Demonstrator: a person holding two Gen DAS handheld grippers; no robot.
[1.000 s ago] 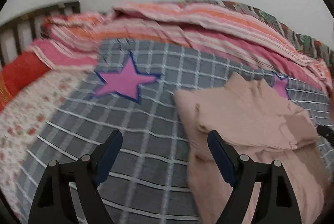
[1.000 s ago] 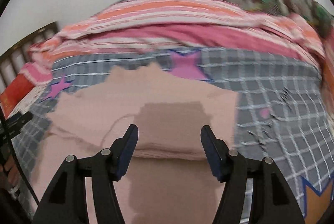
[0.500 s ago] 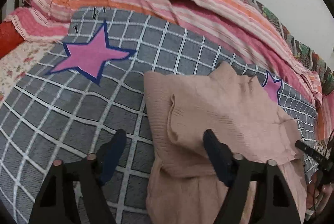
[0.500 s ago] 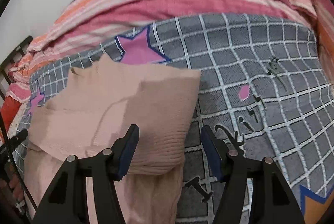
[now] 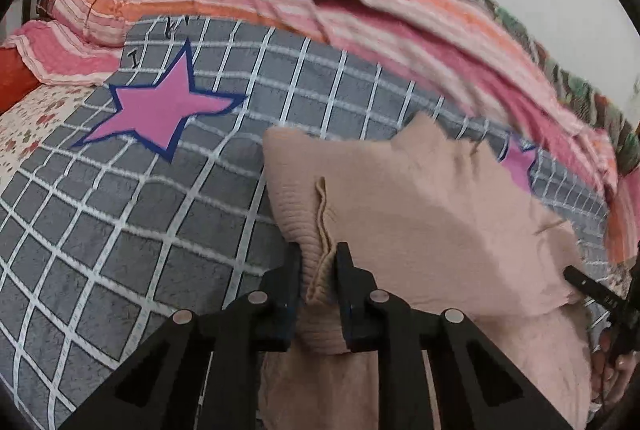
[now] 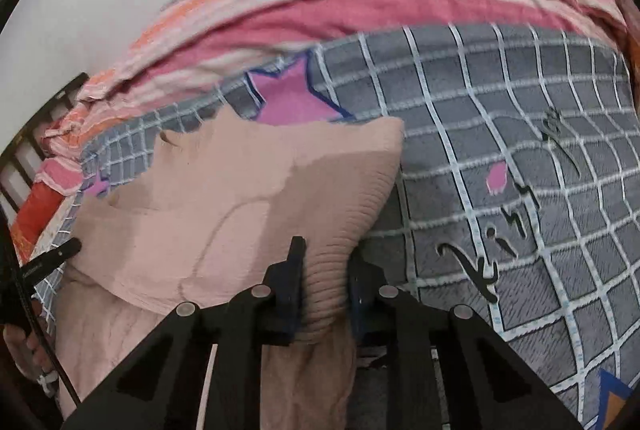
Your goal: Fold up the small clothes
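Your left tongs are closing on the ribbed hem at the near left corner of the pink knit sweater, and a bunched fold of that hem stands pinched between the two dark pads. Your right tongs are closing too, with the ribbed hem at the sweater's near right corner gripped between them.

The sweater lies on the bed, on the grey checked blanket with white grid lines. Its upper layer is folded over a paler, fuzzier layer that spreads toward you under both tongs. In the left view the sweater sits right of centre; a pink star with a dark blue outline lies on the blanket to its far left, well apart from it. A second pink star peeks out just beyond the sweater's far edge in the right view, and black lettering runs across the blanket to the sweater's right.

A rumpled pink and orange striped quilt is heaped along the far side of the bed against the pale wall. A dark bed rail shows at the far left.
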